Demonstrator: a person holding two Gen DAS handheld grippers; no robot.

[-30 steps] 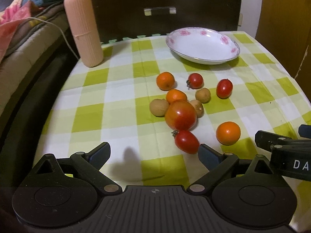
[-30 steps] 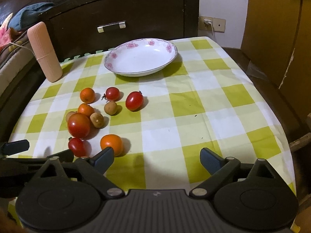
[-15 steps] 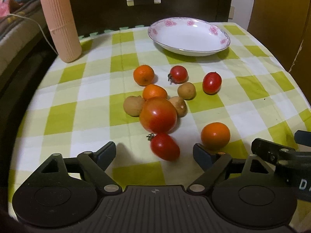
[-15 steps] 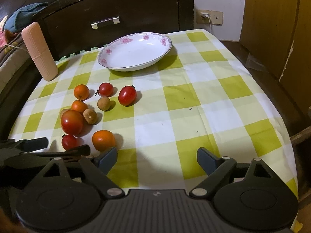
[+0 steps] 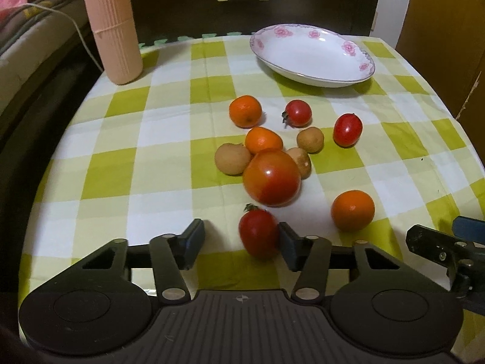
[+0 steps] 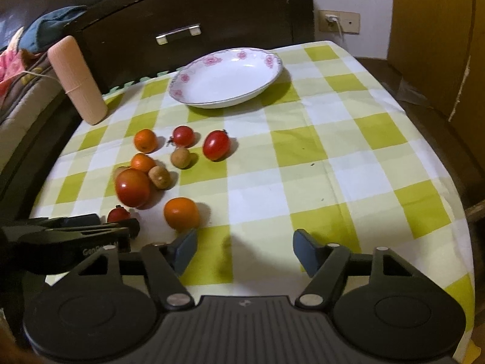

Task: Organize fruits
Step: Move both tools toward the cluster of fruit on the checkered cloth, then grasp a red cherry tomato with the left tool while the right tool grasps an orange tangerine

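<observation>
left claw (image 5: 239, 239) low over the table (image 5: 121, 163), jaws wide apart; a small red tomato (image 5: 259, 235) sits between them, against the right-side finger (image 5: 288, 242), a clear gap to the other finger; not gripped; just ahead of this claw a large tomato (image 5: 271, 177), touching or nearly touching two brown longans (image 5: 232, 159) and a small orange (image 5: 263, 140); further ahead another orange (image 5: 245, 111), a round cherry tomato (image 5: 297, 112), a third longan (image 5: 309, 139) and an oblong tomato (image 5: 347, 129); off to its right, a lone orange (image 5: 352, 210); white flowered dish (image 5: 312, 56) well beyond the fruit, nothing in it; pink ribbed case (image 5: 110, 27) upright at the far left corner; right claw (image 6: 244, 247) also spread wide, nothing between its fingers, only checked cloth ahead of it; the lone orange (image 6: 181, 214) lies just ahead of its left finger (image 6: 185, 247); the left claw's tips (image 6: 121, 230) show at its left, around the small tomato (image 6: 118, 214); dish (image 6: 225, 77) far ahead, a little left.
</observation>
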